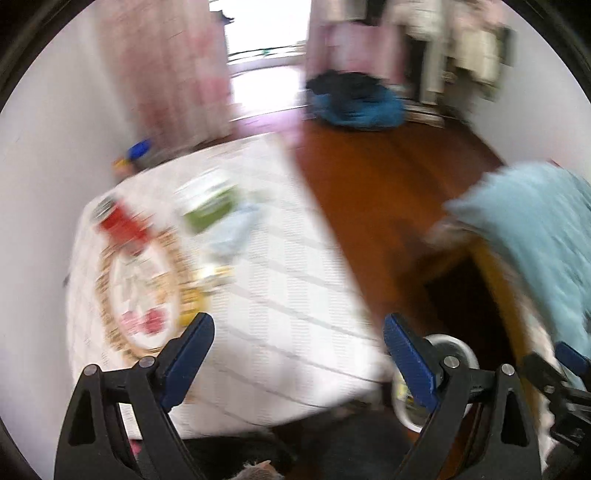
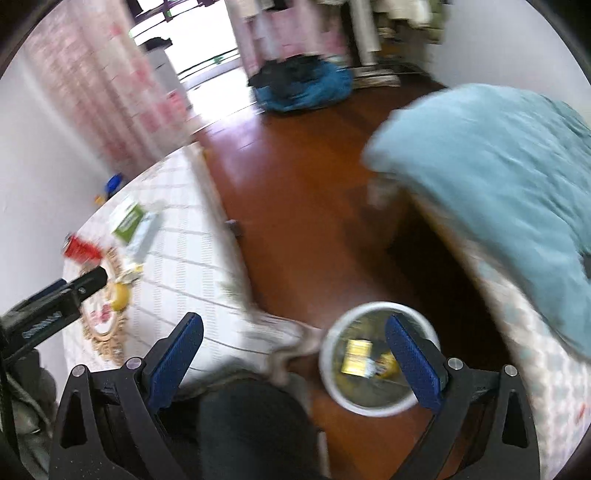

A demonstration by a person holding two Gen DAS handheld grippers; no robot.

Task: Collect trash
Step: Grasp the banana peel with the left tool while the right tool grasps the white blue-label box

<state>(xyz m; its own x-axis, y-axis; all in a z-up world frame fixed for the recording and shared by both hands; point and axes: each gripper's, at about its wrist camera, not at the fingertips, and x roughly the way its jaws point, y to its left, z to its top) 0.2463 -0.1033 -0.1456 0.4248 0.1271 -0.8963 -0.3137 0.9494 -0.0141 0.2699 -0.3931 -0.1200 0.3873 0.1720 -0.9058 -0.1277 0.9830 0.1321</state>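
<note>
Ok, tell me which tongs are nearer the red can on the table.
Left. The left tongs hang over the table close to the red can; the right tongs sit off the table's edge, above the floor bin.

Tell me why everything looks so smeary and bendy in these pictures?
Left wrist view: motion blur smears the red can and tablecloth; the window glares white. Right wrist view: the blue blanket is streaked, the white bin soft. The fisheye lens curves edges in both.
</note>
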